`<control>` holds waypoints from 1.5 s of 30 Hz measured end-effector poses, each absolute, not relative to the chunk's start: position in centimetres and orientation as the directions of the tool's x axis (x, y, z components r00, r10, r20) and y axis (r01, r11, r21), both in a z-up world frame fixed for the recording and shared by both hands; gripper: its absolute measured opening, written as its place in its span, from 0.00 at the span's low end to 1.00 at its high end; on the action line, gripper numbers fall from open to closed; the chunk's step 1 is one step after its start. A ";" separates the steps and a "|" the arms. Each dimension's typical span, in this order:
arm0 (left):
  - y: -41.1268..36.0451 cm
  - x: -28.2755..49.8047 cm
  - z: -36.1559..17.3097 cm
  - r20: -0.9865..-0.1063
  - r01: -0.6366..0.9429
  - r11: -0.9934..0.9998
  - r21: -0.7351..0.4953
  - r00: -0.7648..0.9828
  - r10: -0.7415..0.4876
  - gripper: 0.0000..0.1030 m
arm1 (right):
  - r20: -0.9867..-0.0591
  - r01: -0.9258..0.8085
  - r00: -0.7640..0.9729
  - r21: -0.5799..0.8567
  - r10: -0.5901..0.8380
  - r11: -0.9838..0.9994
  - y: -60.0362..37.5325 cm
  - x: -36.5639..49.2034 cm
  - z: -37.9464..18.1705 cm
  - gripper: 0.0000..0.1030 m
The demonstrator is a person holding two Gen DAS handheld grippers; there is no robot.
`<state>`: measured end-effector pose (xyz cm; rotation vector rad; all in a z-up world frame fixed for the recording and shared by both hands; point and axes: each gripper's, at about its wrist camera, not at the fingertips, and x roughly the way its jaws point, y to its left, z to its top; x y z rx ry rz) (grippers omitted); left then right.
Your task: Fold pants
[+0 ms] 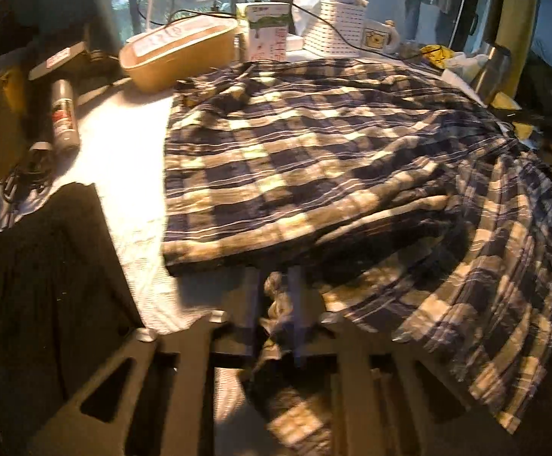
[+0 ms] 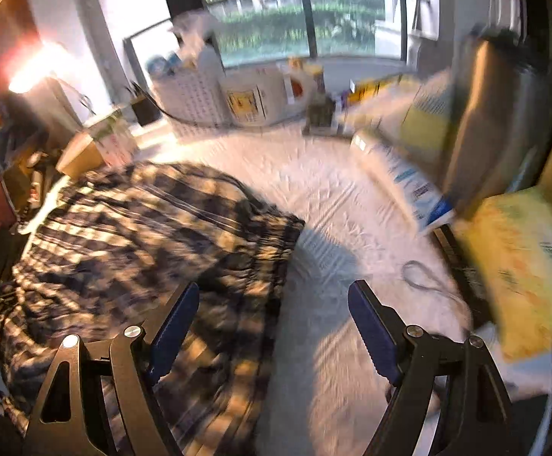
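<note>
- left gripper [image 1: 276,304]: jaws nearly together, pinching a bunched bit of the pants [image 1: 306,144] at the near table edge; plaid cloth shows between the pads and trails down below them.
- right gripper [image 2: 274,326]: jaws wide apart, nothing between them; it hovers over the right edge of the pants and the bare cover [image 2: 332,197] beside them. that view is blurred, so fine detail is lost.
- the pants lie on the white-covered table, a flat doubled layer in the middle, with a looser part fanned in ridges off to the right and over the near edge in the left view.
- handling, as i judge it: light, soft, limp cloth that sags and bunches wherever it is lifted. it should not slip much on the textured cover. best taken at an edge or corner, both layers together, one gripper at each end, so the fold stays straight.
- around it: a tan tub [image 1: 179,57], a carton [image 1: 268,30] and a white basket [image 1: 332,26] stand just behind the pants; a spray can [image 1: 63,117] lies to the left; a steel flask [image 2: 496,121] and yellow packs [image 2: 519,266] crowd the right.
- in the way: the tub nearly touches the far corner, so a fold swung backward could catch it; a cable [image 1: 321,19] runs over the basket.
</note>
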<state>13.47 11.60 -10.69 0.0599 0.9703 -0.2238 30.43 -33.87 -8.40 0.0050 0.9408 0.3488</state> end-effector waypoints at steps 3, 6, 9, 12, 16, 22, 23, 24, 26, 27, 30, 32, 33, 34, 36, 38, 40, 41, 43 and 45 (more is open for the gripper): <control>11.4 13.7 -10.6 -0.824 0.205 0.978 -0.035 0.548 -0.145 0.04 | -0.811 -0.313 0.496 0.165 0.309 0.935 -32.5 32.3 -10.4 0.73; 11.8 14.2 -10.5 -0.820 0.183 0.982 -0.039 0.556 -0.136 0.04 | -0.804 -0.368 0.491 0.158 0.336 0.916 -30.6 32.9 -10.8 0.54; 11.9 15.1 -10.6 -0.819 0.170 0.985 -0.033 0.561 -0.124 0.03 | -0.808 -0.404 0.515 0.067 0.288 0.912 -29.1 33.5 -11.0 0.24; 11.8 16.3 -10.4 -0.813 0.167 0.986 -0.016 0.572 -0.110 0.03 | -0.799 -0.383 0.568 -0.045 0.197 0.923 -28.5 34.1 -10.9 0.23; 12.5 18.3 -10.4 -0.808 0.148 0.989 -0.010 0.582 -0.095 0.03 | -0.774 -0.311 0.612 -0.049 0.161 0.949 -30.1 36.3 -10.3 0.23; 12.7 19.3 -10.8 -0.824 0.159 0.987 0.018 0.561 -0.075 0.03 | -0.784 -0.274 0.608 -0.060 0.125 0.960 -31.1 39.1 -10.9 0.24; 12.7 19.1 -10.8 -0.827 0.158 0.987 0.022 0.557 -0.071 0.03 | -0.787 -0.275 0.607 -0.071 0.115 0.959 -30.9 39.0 -11.0 0.24; 12.7 18.8 -10.8 -0.830 0.156 0.987 0.026 0.553 -0.065 0.03 | -0.784 -0.274 0.611 -0.084 0.106 0.958 -30.8 38.9 -10.8 0.24; 13.1 18.1 -10.8 -0.841 0.138 0.990 0.028 0.539 -0.051 0.04 | -0.782 -0.281 0.614 -0.089 0.108 0.956 -30.9 38.1 -10.3 0.29; 13.5 17.7 -10.6 -0.846 0.129 0.992 0.010 0.529 -0.060 0.04 | -0.777 -0.281 0.620 -0.093 0.107 0.955 -31.0 37.5 -9.9 0.34; 14.5 17.2 -9.6 -0.840 0.120 0.990 -0.075 0.527 -0.128 0.04 | -0.754 -0.287 0.645 -0.088 0.124 0.954 -31.5 35.4 -8.5 0.72; 15.0 17.8 -8.5 -0.824 0.128 0.987 -0.099 0.545 -0.153 0.15 | -0.735 -0.306 0.662 -0.086 0.147 0.948 -31.8 33.9 -7.6 0.76; 15.2 18.4 -8.1 -0.817 0.126 0.988 -0.094 0.557 -0.149 0.26 | -0.732 -0.313 0.664 -0.091 0.150 0.945 -31.6 33.5 -7.5 0.76; 15.2 19.3 -7.6 -0.809 0.125 0.989 -0.086 0.571 -0.142 0.28 | -0.730 -0.318 0.667 -0.097 0.150 0.943 -31.6 33.3 -7.4 0.76; 14.9 21.4 -6.8 -0.788 0.156 0.982 -0.103 0.590 -0.176 0.29 | -0.730 -0.319 0.665 -0.089 0.156 0.944 -31.6 33.5 -7.4 0.76; 14.9 24.0 -6.6 -0.773 0.170 0.976 -0.133 0.599 -0.210 0.29 | -0.735 -0.301 0.660 -0.068 0.156 0.951 -31.5 34.4 -7.5 0.76; 14.8 27.0 -6.9 -0.774 0.158 0.980 -0.122 0.603 -0.193 0.29 | -0.731 -0.299 0.658 -0.029 0.184 0.954 -31.3 35.3 -7.5 0.76; 14.6 28.5 -7.3 -0.780 0.151 0.983 -0.102 0.601 -0.173 0.29 | -0.730 -0.299 0.658 -0.025 0.187 0.954 -31.1 35.5 -7.4 0.76; 14.2 30.9 -8.4 -0.800 0.139 0.990 -0.037 0.589 -0.113 0.29 | -0.725 -0.308 0.662 -0.030 0.192 0.951 -30.3 36.0 -7.3 0.76; 13.7 32.4 -9.4 -0.818 0.144 0.989 0.021 0.571 -0.066 0.29 | -0.723 -0.319 0.663 -0.036 0.196 0.947 -29.8 36.3 -7.2 0.76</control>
